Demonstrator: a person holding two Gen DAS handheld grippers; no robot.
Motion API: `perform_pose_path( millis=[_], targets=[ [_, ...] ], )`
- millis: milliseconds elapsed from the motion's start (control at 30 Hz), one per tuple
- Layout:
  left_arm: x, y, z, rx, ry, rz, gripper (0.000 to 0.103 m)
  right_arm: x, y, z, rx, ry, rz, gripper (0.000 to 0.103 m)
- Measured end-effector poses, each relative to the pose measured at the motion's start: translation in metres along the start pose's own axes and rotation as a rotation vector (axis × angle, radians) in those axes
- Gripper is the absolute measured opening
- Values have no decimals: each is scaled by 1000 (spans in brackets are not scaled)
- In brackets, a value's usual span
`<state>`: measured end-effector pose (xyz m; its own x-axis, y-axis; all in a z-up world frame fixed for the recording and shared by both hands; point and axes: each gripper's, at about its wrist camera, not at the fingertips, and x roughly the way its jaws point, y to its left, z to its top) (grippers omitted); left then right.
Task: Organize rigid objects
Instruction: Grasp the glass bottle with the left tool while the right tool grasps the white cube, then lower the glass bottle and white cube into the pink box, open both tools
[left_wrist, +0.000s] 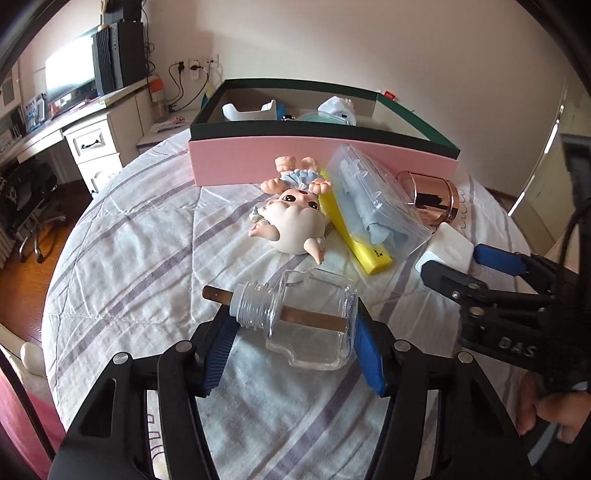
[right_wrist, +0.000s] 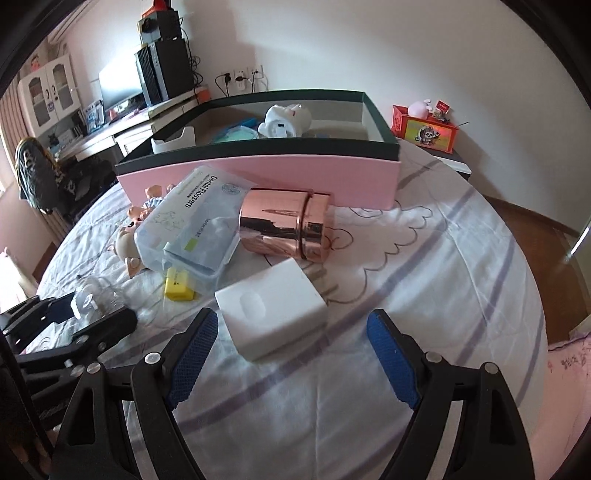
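Note:
A clear glass bottle (left_wrist: 306, 325) with a brown wick lies on its side on the bedspread, between the blue pads of my left gripper (left_wrist: 291, 339), which closes around it. My right gripper (right_wrist: 291, 354) is open, its tips either side of the near end of a white block (right_wrist: 273, 314). A doll (left_wrist: 295, 214), a yellow bar (left_wrist: 354, 229), a clear floss box (left_wrist: 373, 199) and a rose-gold canister (right_wrist: 284, 225) lie before the pink box with a dark green rim (right_wrist: 258, 177), which holds several items.
The round table has a striped white cloth (right_wrist: 424, 295). A desk with a monitor (left_wrist: 70, 70) stands at the far left. A red box (right_wrist: 424, 129) sits on a stand behind the table.

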<state>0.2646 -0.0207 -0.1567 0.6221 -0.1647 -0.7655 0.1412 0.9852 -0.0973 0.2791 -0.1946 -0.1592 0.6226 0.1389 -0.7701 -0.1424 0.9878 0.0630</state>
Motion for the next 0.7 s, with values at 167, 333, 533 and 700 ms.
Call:
perform_pose_path(
  millis=[167, 333, 533, 700],
  targets=[
    [-11, 6, 0, -10, -29, -10, 60, 1, 9, -2, -47, 4, -5, 59],
    [-21, 6, 3, -2, -54, -17, 60, -12, 10, -8, -29, -28, 3, 58],
    [-41, 0, 17, 35, -113, -31, 60, -41, 15, -8, -16, -94, 35, 58],
    [-52, -9, 45, 84, -177, -19, 60, -64, 18, 10, -22, -173, 60, 58]
  ],
)
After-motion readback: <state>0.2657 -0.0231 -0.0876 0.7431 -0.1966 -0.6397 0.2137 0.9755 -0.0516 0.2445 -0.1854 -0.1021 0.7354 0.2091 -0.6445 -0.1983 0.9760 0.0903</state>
